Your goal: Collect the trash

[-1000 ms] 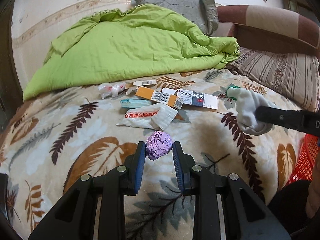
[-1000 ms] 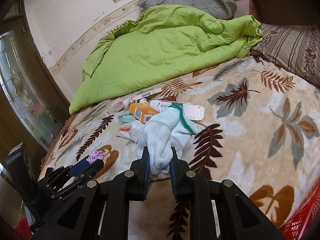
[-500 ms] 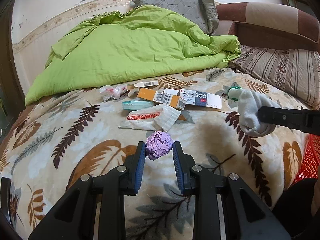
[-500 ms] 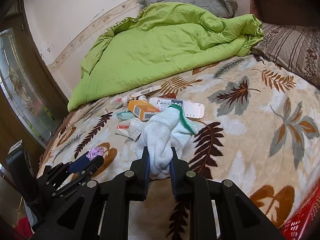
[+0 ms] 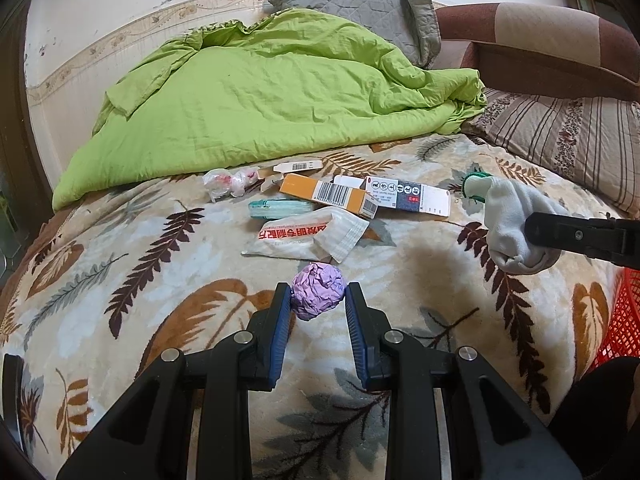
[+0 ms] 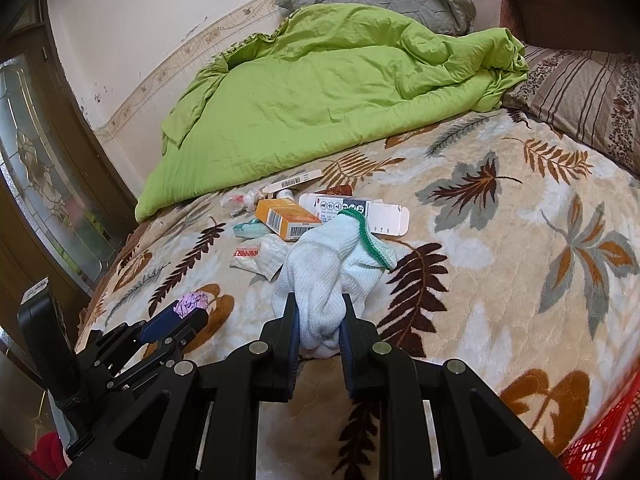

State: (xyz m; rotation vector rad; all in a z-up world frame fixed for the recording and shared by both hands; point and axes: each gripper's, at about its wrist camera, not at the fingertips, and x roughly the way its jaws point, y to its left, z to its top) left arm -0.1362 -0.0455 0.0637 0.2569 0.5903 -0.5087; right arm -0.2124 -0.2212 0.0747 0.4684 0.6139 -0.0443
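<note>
My left gripper [image 5: 318, 304] is shut on a crumpled purple paper ball [image 5: 318, 296], held above the leaf-patterned blanket [image 5: 140, 264]. The same ball [image 6: 193, 302] shows in the right wrist view between the left gripper's [image 6: 182, 312] blue pads. My right gripper [image 6: 320, 316] is shut on a white knit glove with a green cuff [image 6: 332, 264], which hangs in the air; the glove [image 5: 510, 224] appears at the right of the left wrist view. More trash lies ahead: an orange box [image 5: 328, 196], a white carton [image 5: 404, 196], a white packet with red print [image 5: 304, 236], a teal wrapper [image 5: 280, 208].
A rumpled green quilt [image 5: 272, 92] covers the far side of the bed, with a grey pillow [image 5: 352, 8] and a striped pillow [image 5: 560, 132] behind. A red mesh basket [image 5: 624, 320] sits at the right edge. A crumpled plastic wrapper [image 5: 228, 182] and a barcode strip [image 5: 298, 166] lie near the quilt.
Both grippers have lifted and drawn back slightly with their loads still held. The trash on the blanket has stayed in place.
</note>
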